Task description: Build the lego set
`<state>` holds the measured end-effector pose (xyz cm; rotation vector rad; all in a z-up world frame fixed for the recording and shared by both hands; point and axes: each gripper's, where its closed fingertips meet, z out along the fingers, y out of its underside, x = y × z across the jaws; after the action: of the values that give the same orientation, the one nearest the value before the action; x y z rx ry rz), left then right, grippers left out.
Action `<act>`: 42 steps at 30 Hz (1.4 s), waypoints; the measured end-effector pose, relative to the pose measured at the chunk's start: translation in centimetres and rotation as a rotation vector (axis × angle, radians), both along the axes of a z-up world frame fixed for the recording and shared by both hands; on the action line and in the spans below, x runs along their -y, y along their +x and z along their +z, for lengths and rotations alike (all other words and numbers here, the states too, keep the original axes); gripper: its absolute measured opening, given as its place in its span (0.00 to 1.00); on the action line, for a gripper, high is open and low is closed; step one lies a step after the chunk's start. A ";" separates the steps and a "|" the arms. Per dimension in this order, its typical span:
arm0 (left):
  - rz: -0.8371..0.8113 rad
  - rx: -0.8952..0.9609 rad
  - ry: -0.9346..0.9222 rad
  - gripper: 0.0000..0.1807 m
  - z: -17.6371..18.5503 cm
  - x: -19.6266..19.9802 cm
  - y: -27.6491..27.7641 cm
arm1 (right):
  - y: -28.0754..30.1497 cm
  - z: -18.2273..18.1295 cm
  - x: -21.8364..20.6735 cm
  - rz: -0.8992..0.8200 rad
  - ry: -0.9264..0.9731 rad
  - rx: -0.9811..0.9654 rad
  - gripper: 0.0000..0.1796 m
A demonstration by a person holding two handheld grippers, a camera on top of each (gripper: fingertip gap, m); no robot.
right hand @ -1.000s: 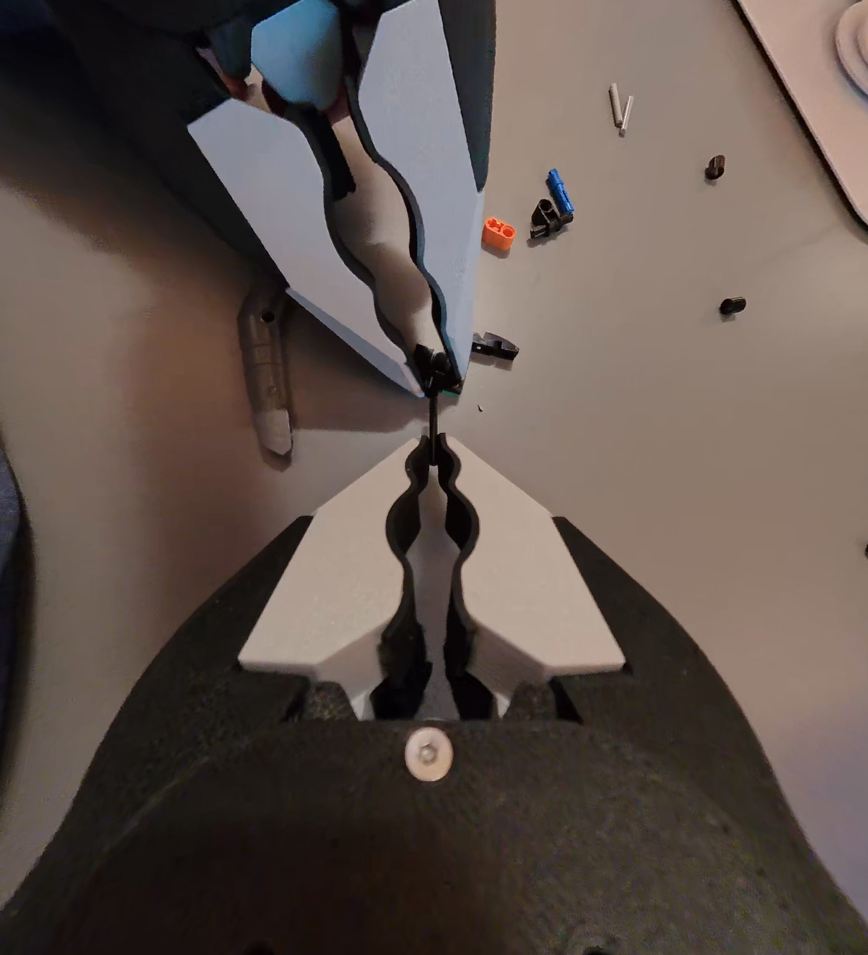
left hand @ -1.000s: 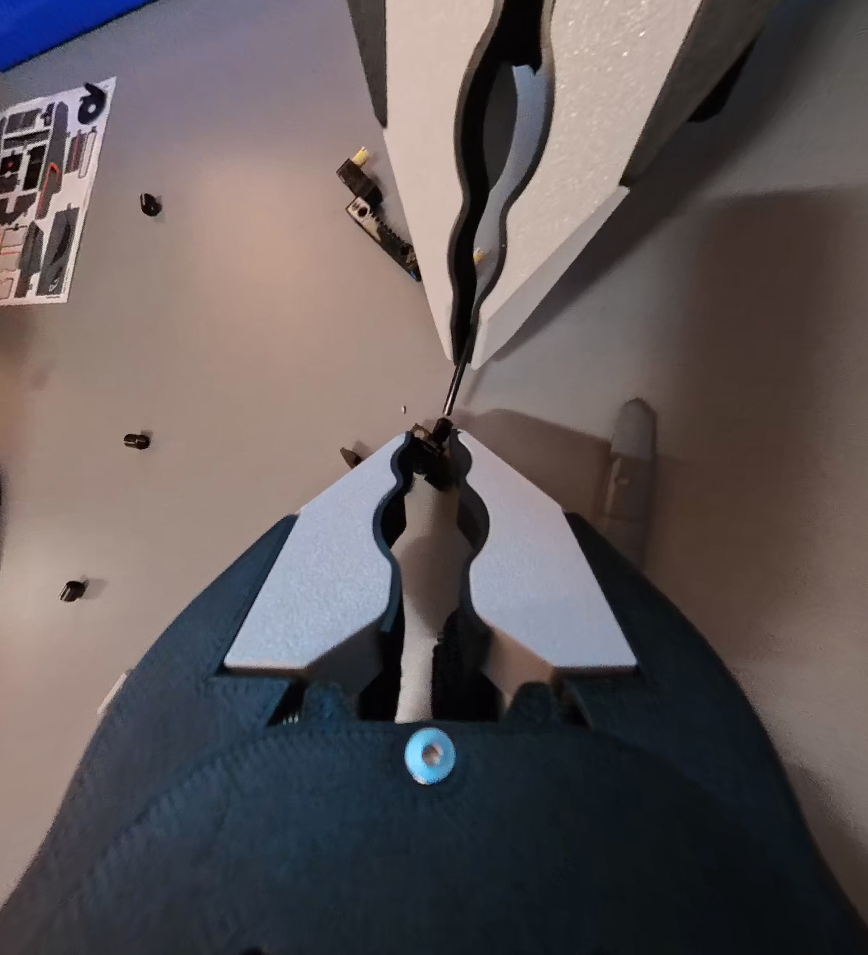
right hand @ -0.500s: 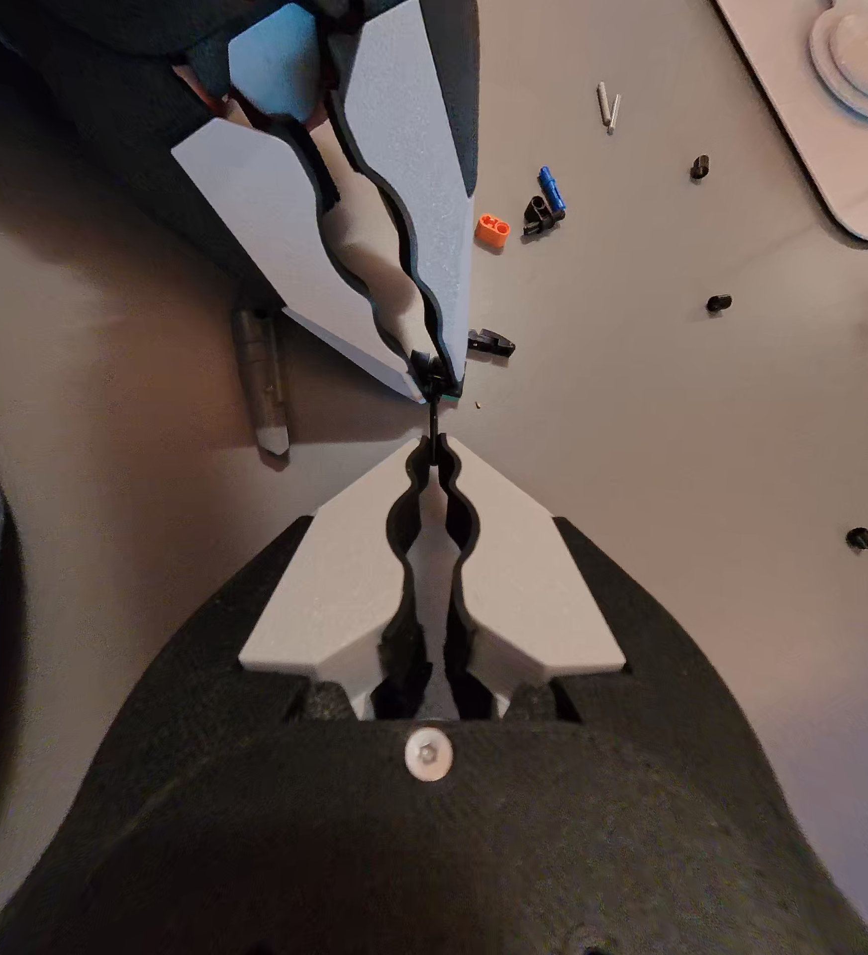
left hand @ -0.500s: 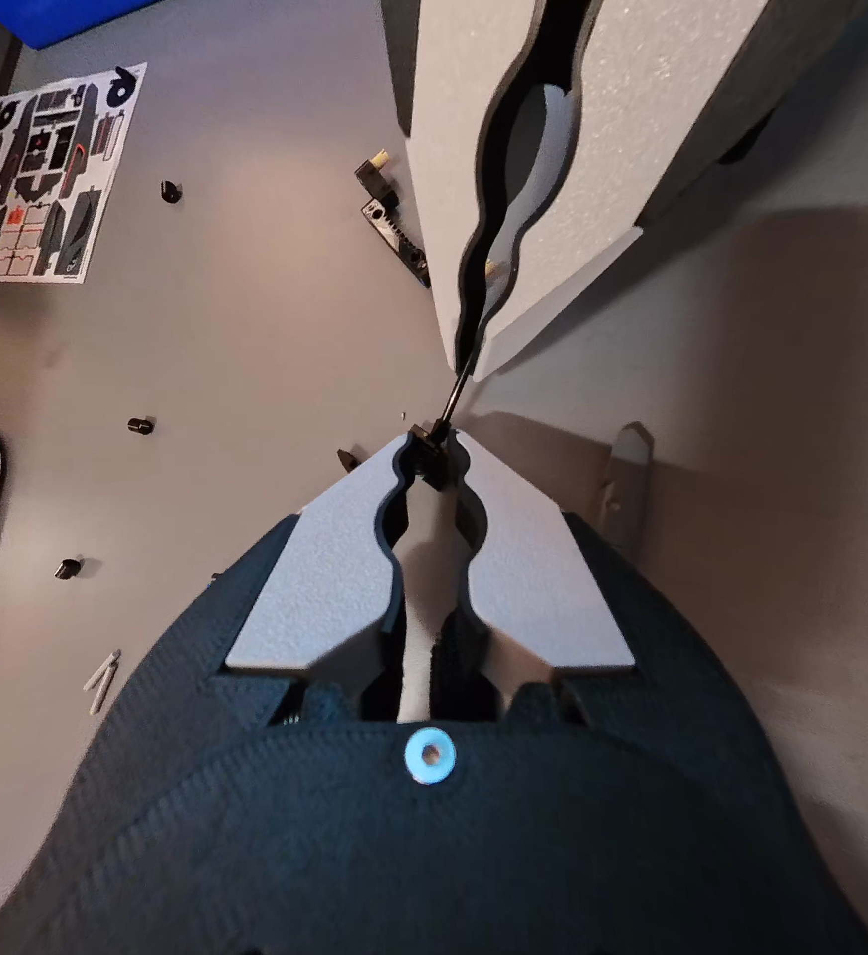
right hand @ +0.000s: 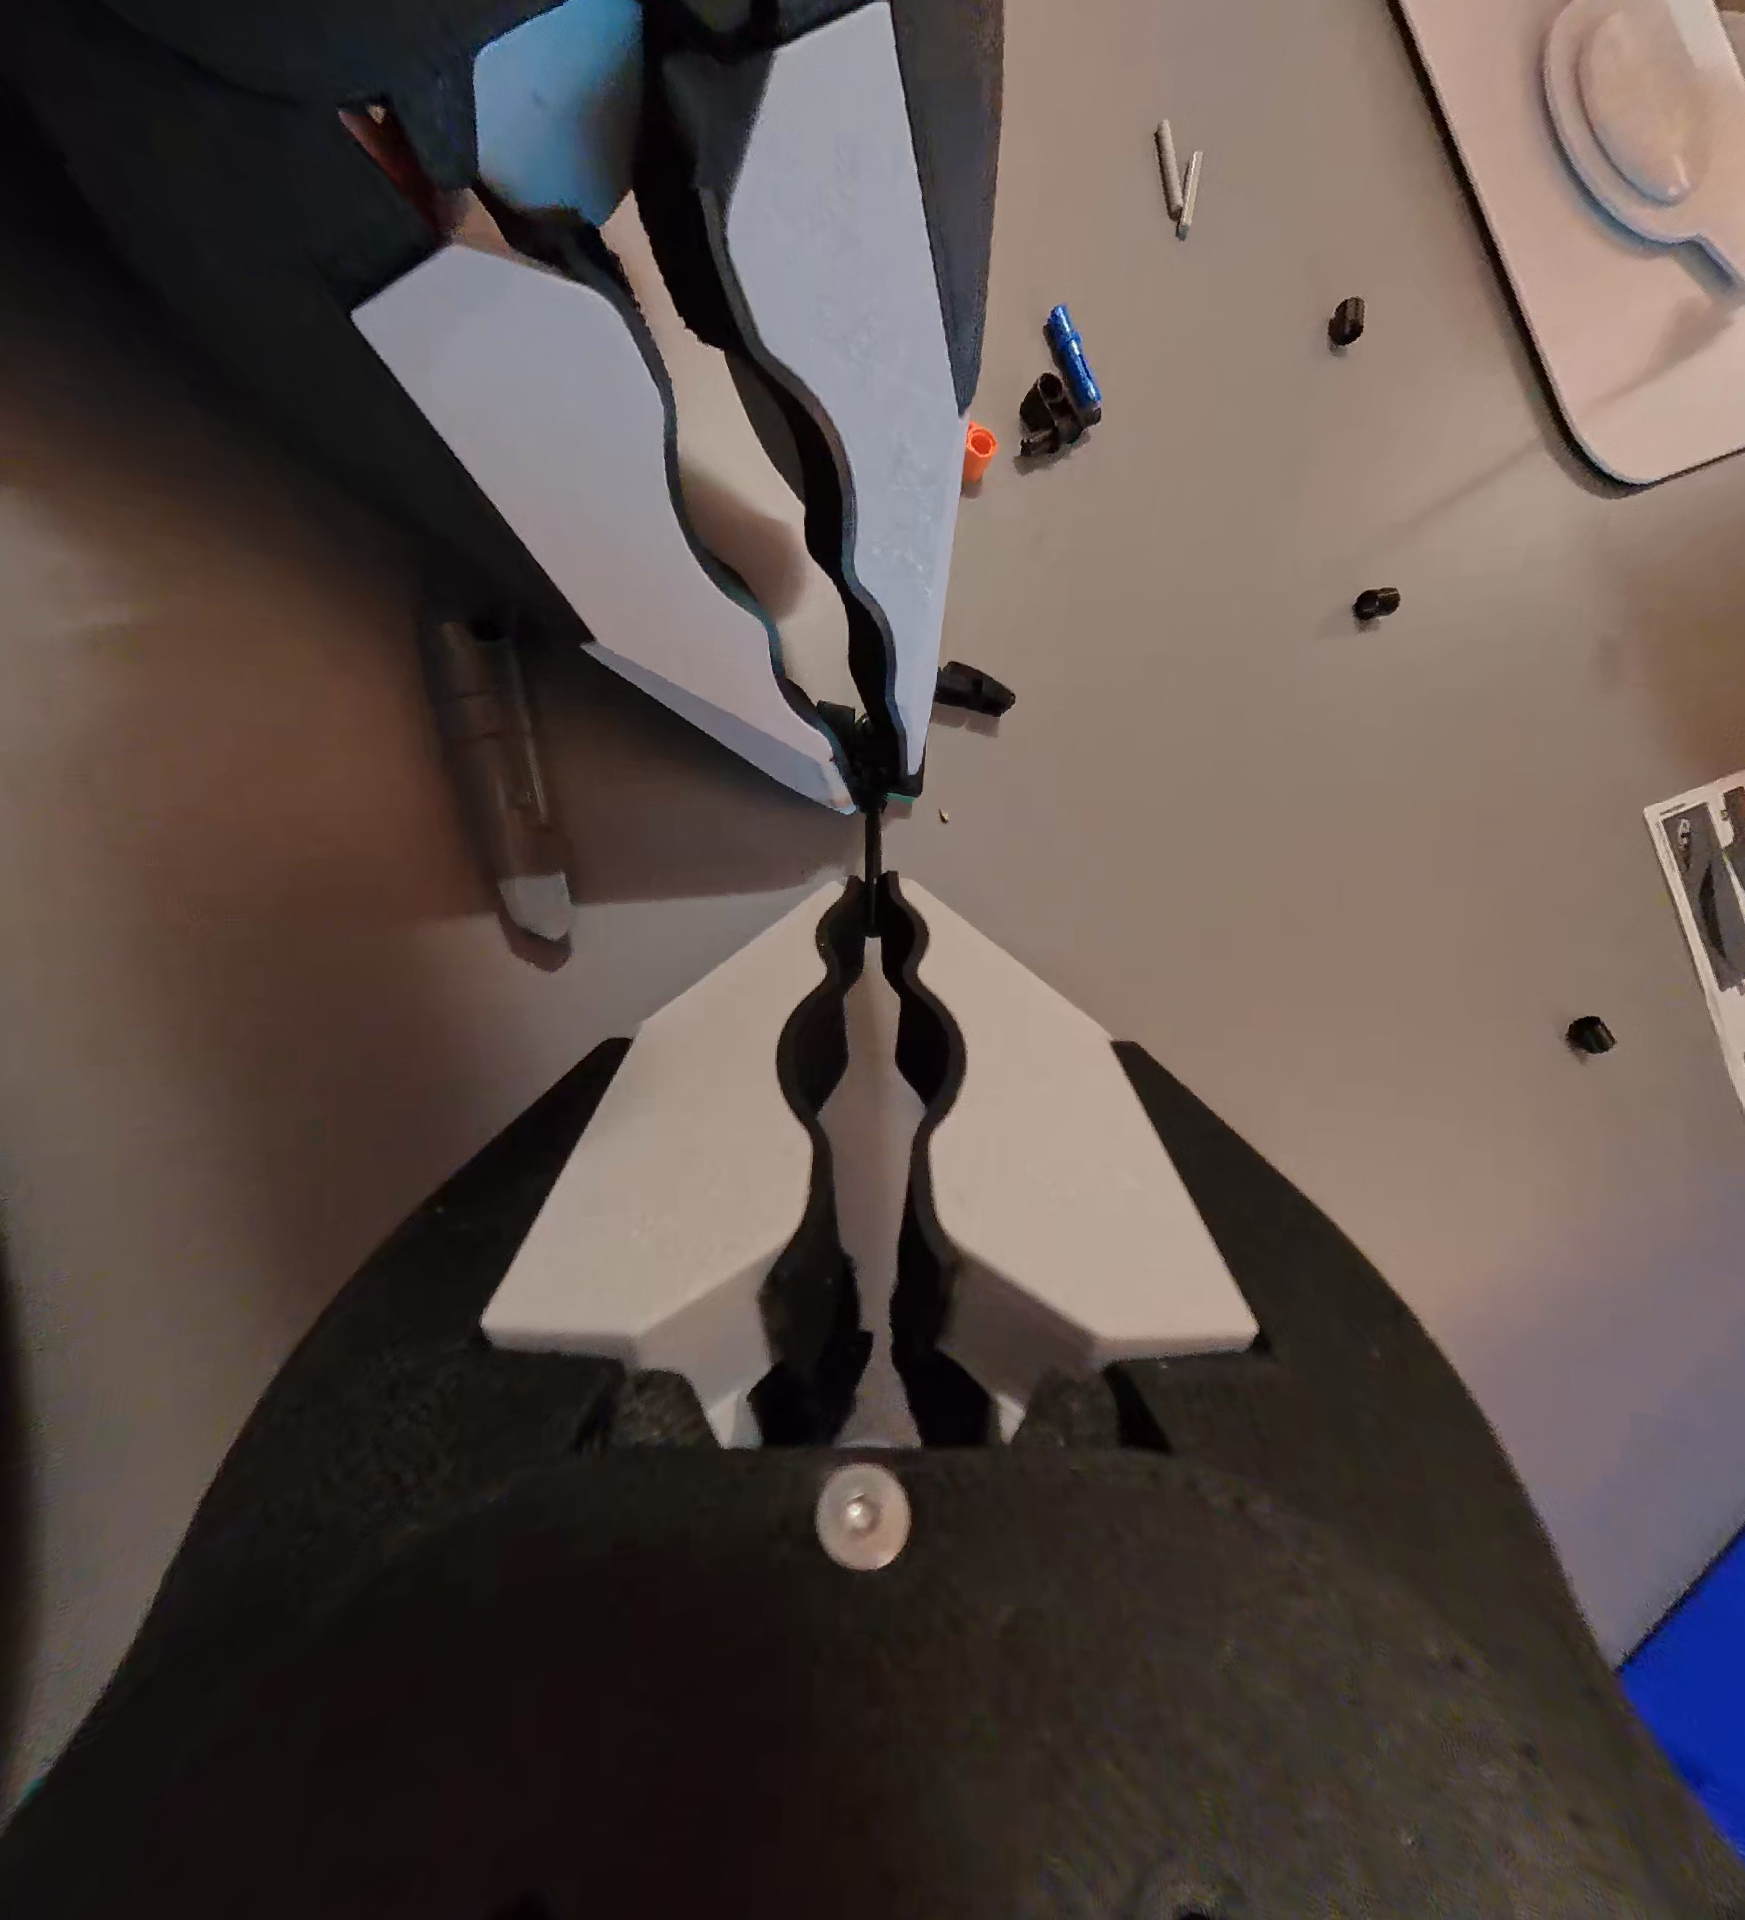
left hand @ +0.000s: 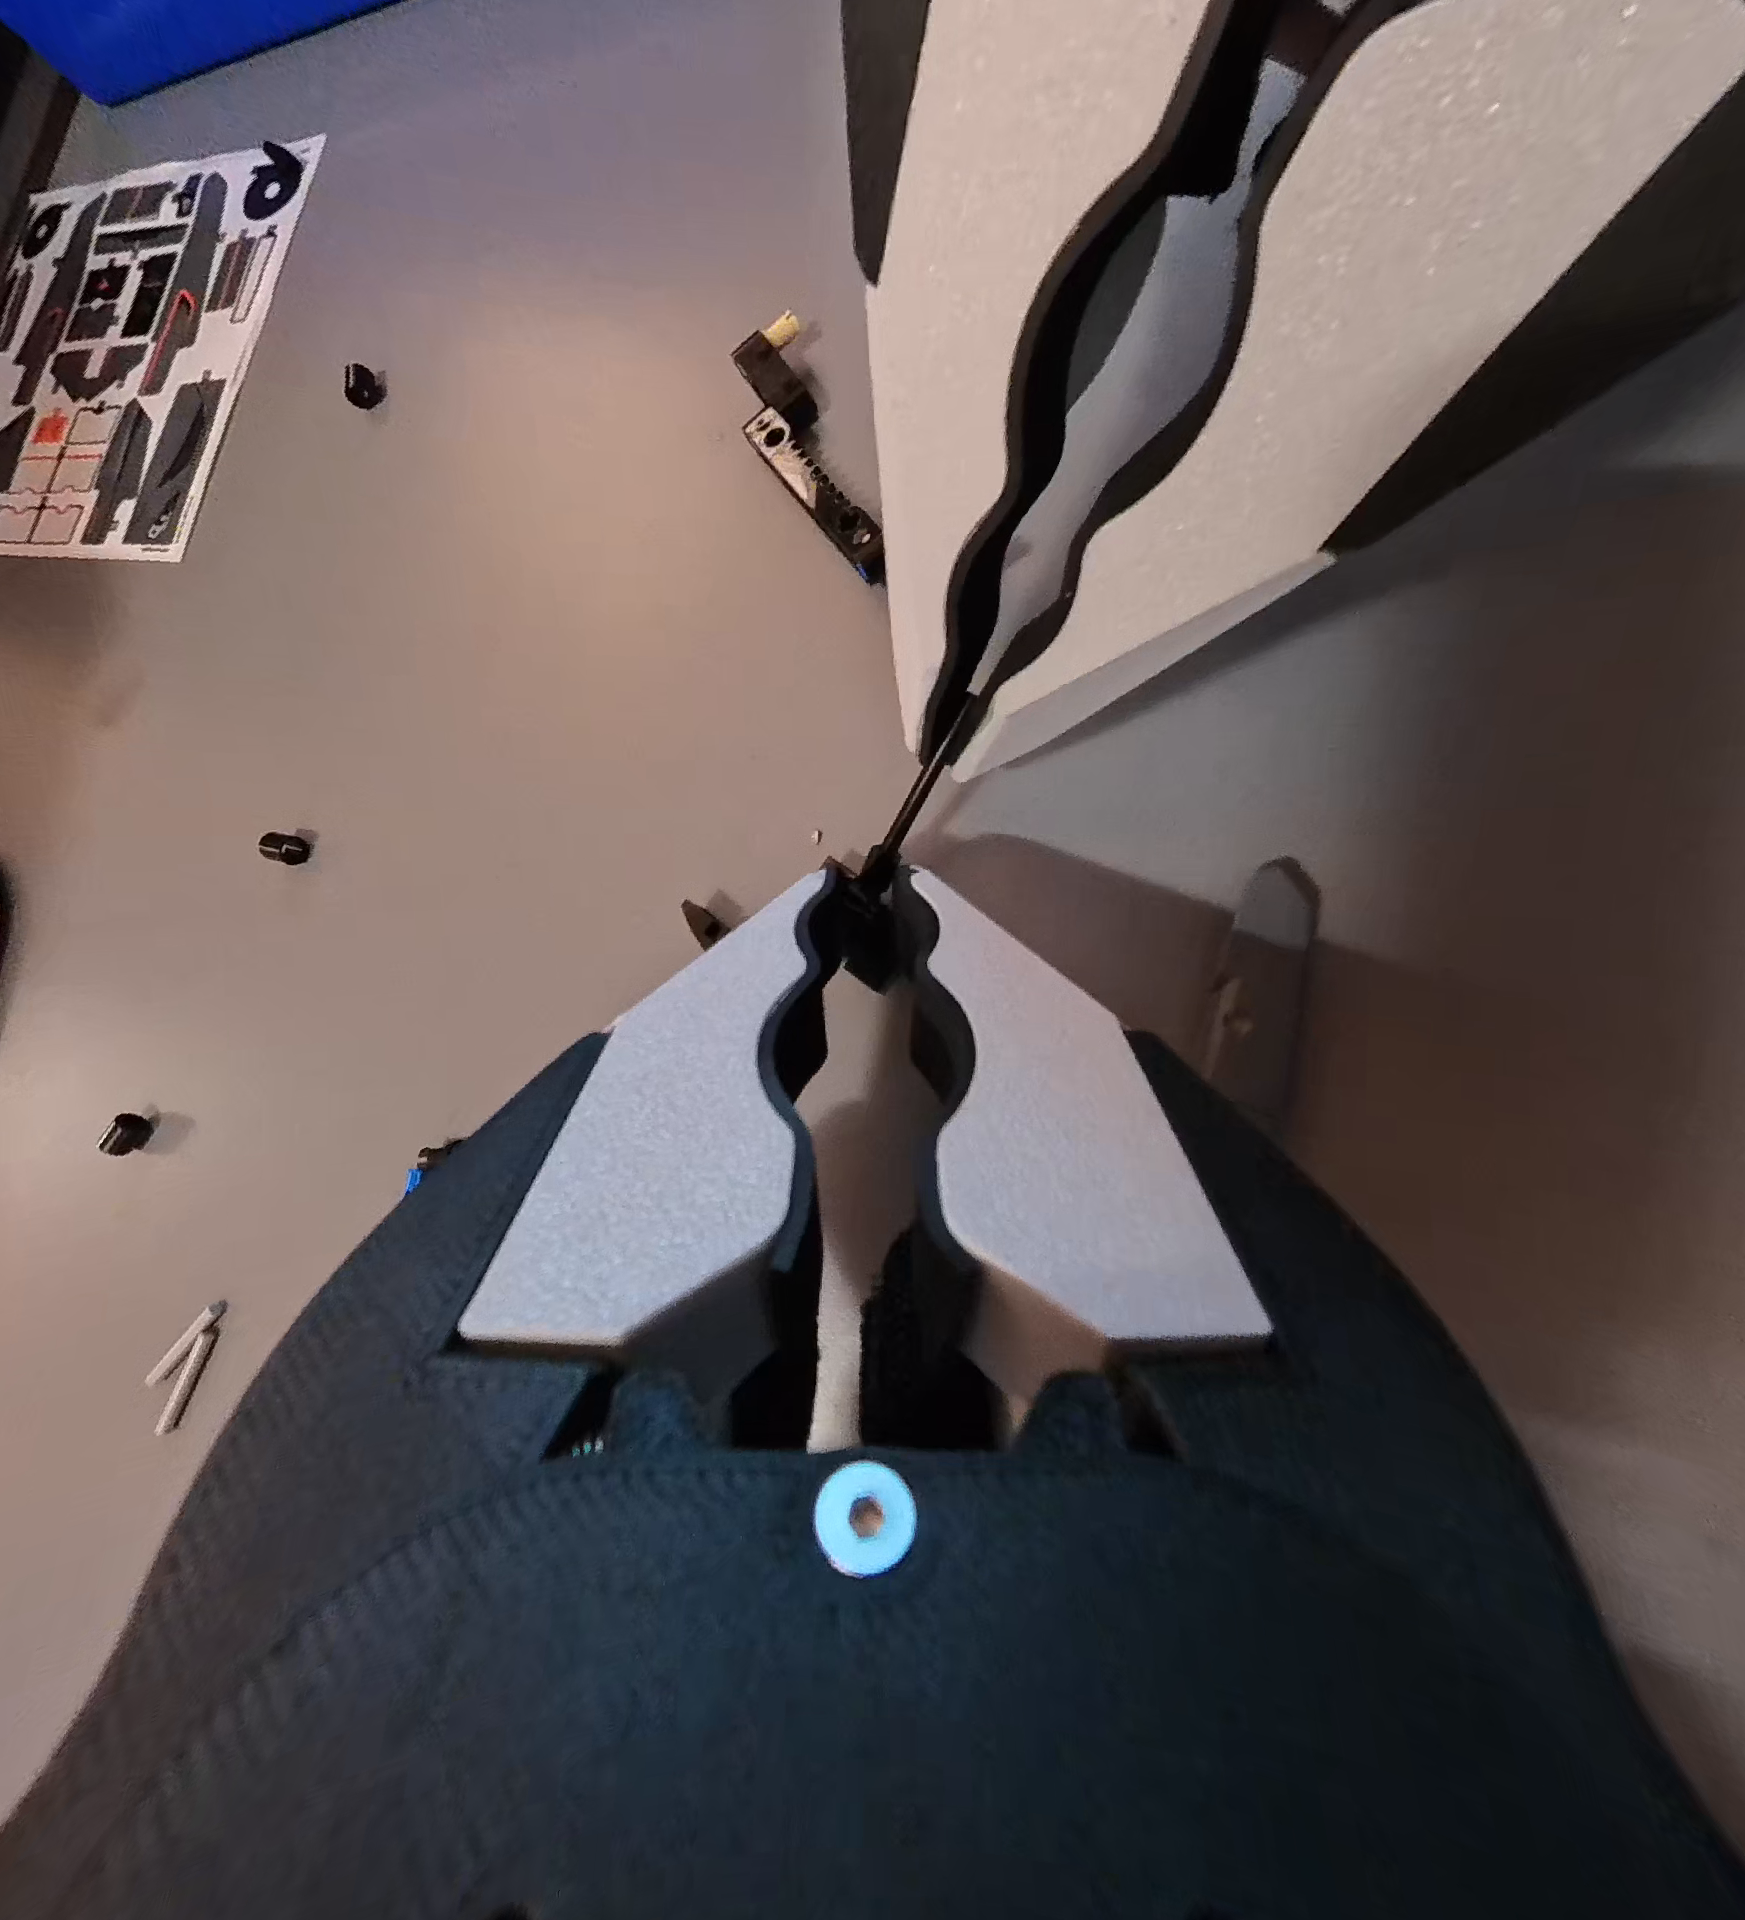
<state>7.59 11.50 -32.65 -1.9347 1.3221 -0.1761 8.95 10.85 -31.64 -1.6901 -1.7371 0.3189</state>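
Left claw (left hand: 863,920) clenched on a small black connector (left hand: 870,940), right claw (right hand: 873,914) pinching the thin black rod (right hand: 873,847); best kept dead straight, pushed gently.

My left gripper (left hand: 863,914) and right gripper (right hand: 873,914) meet tip to tip above the grey table (left hand: 535,675), a thin black axle (left hand: 915,805) spanning between them. A printed sticker sheet (left hand: 109,353) lies far left; a long grey beam (right hand: 499,769) lies beside the tips.
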 end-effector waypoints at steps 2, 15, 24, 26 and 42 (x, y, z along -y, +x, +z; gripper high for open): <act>-0.001 0.002 0.005 0.04 0.0 0.0 0.0 | -0.1 0.0 0.0 -0.006 0.002 0.003 0.00; 0.002 0.050 -0.007 0.03 0.0 -0.1 0.0 | -0.3 0.2 -0.3 0.077 0.008 0.051 0.00; -0.003 0.071 -0.013 0.02 0.1 -0.2 0.0 | -0.3 0.2 -0.5 0.212 -0.014 0.119 0.00; -0.005 0.072 -0.011 0.02 0.1 -0.2 0.0 | -0.4 0.3 -0.6 0.234 -0.017 0.124 0.00; -0.019 0.070 -0.013 0.02 0.1 -0.1 0.0 | -0.4 0.2 -0.7 0.299 -0.136 0.074 0.00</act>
<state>7.56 11.60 -32.58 -1.9097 1.2962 -0.2600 8.51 11.50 -31.41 -1.5491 -2.0673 0.5255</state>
